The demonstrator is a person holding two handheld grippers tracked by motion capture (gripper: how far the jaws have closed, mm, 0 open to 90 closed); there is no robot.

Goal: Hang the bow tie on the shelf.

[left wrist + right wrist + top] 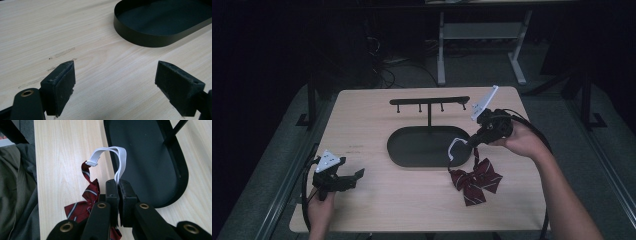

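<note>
Right gripper [117,185] was clamped on the bow tie's white elastic strap [117,157], the bow tie [475,181] lying right of the tray [412,155], so lifting slowly toward the hook bar [429,101] seemed wise, while the left gripper [116,85] rested apart, near-left.

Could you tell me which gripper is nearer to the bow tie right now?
Right. The right gripper is shut on the white strap of the bow tie, just above it. The left gripper sits open across the table, far from it.
</note>
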